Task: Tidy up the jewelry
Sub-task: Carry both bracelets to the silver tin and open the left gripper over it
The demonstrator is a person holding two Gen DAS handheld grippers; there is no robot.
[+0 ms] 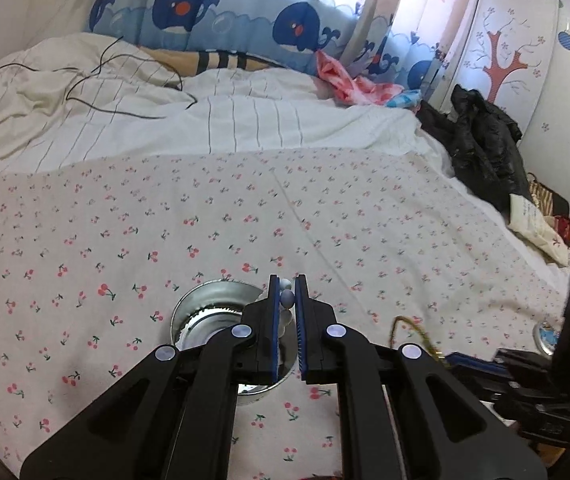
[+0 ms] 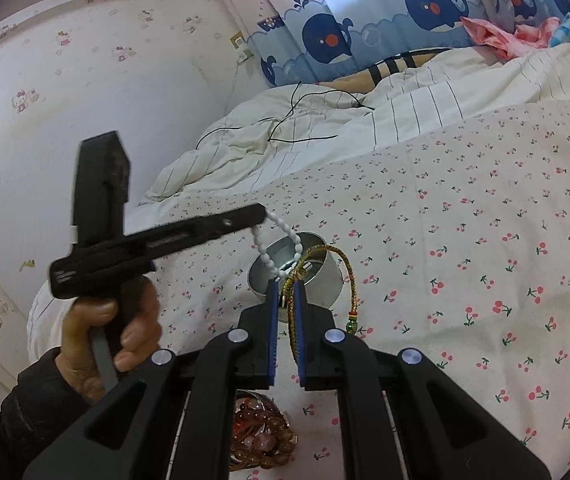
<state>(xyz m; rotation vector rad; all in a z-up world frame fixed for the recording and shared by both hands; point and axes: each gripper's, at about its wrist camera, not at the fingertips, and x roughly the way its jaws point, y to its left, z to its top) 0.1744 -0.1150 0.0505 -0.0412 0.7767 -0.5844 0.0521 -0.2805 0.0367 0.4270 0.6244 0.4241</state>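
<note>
Left gripper (image 1: 287,298): I had it clamped on the white bead string (image 2: 263,250), dangling just above the tin (image 2: 317,280).
Right gripper (image 2: 285,292): closed on the braided cord (image 2: 347,276), beside that tin.

Two wrist views over one metal tin

The left wrist camera looks steeply down, close above the metal tin (image 1: 205,312), facing the whale curtain (image 1: 245,20); the right wrist camera sits just behind the same tin (image 2: 317,276) (slightly farther off), sharing curtain (image 2: 365,36) and cherry-print sheet (image 2: 485,240).
</note>
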